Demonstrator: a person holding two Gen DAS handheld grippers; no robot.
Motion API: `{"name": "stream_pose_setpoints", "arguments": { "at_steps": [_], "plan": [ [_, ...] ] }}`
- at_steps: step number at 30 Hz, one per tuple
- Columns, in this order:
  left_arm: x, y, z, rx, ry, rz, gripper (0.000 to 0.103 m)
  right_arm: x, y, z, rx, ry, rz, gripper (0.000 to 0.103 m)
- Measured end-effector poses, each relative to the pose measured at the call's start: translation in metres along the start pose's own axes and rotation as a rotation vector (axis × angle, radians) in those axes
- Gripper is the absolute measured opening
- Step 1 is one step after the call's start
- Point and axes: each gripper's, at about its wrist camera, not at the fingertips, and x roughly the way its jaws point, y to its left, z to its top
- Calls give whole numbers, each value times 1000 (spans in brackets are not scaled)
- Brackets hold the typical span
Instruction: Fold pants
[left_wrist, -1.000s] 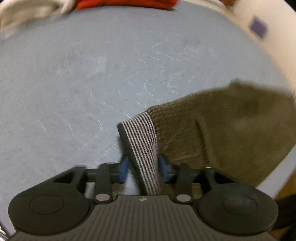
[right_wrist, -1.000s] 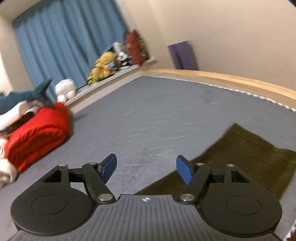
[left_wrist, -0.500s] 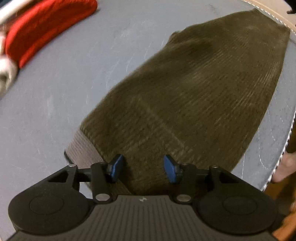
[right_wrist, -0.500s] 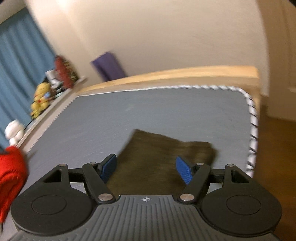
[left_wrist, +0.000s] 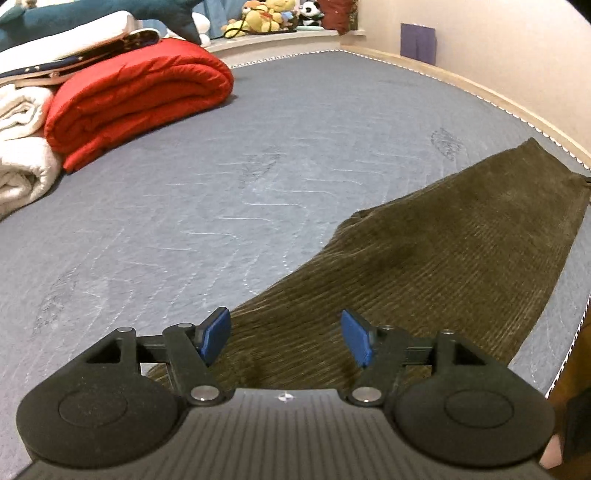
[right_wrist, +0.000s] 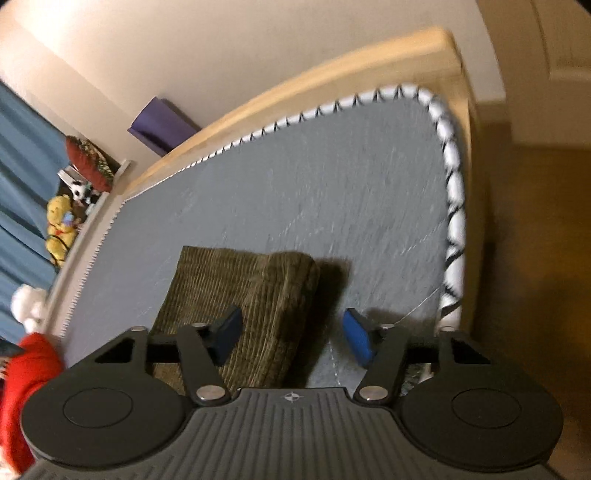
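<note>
Olive corduroy pants (left_wrist: 436, 266) lie flat on the grey mattress (left_wrist: 221, 192), stretching from under my left gripper (left_wrist: 286, 338) toward the right edge. The left jaws are opening and hover over the near end of the cloth with nothing pinched. In the right wrist view the pants' leg end (right_wrist: 251, 291) lies near the mattress corner. My right gripper (right_wrist: 291, 339) hangs just above that end's right edge. Its jaws are closing, and the blue pads stand apart from the cloth.
A rolled red quilt (left_wrist: 136, 96) and white bedding (left_wrist: 22, 147) lie at the far left of the mattress. Plush toys (left_wrist: 266, 14) line the shelf behind. The white-stitched mattress edge (right_wrist: 452, 206) and a wooden frame (right_wrist: 332, 77) run close on the right.
The left gripper let go of the striped waistband and pulled back, jaws wider, its view lifted. The right gripper swung over and dropped to the leg end by the mattress corner, jaws slightly narrower.
</note>
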Motion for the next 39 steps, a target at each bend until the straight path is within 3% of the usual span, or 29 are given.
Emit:
{"name": "stream_pose_setpoints", "arguments": {
  "at_steps": [2, 7, 12, 14, 17, 20, 24, 28, 32, 35, 37, 39],
  "plan": [
    [8, -6, 0, 14, 5, 2, 72, 13, -9, -1, 55, 30, 35, 59],
    [20, -6, -4, 30, 12, 2, 72, 22, -16, 0, 114, -2, 94, 59],
    [20, -5, -1, 14, -6, -1, 72, 31, -11, -2, 93, -17, 106, 56],
    [18, -5, 0, 13, -13, -1, 72, 33, -6, -3, 68, -27, 58, 31],
    [18, -6, 0, 16, -17, 3, 72, 34, -8, -3, 100, -34, 31, 18],
    [16, -4, 1, 10, -24, 10, 72, 20, 27, -6, -40, -98, 6, 15],
    [12, 1, 3, -13, -41, 22, 72, -25, 114, -28, -342, -214, 92, 14],
    [11, 6, 4, -35, -48, 34, 72, -86, 215, -115, -842, -288, 299, 14],
    [11, 10, 3, -47, -43, 43, 72, -134, 266, -241, -1264, -244, 578, 14],
    [13, 13, 2, -57, -33, 40, 72, -146, 270, -339, -1499, -54, 735, 16],
    [14, 13, 1, -66, -23, 29, 72, -138, 259, -407, -1654, 172, 771, 19],
    [14, 13, 2, -78, -16, 12, 72, -130, 239, -459, -1825, 330, 769, 18]
  ]
}}
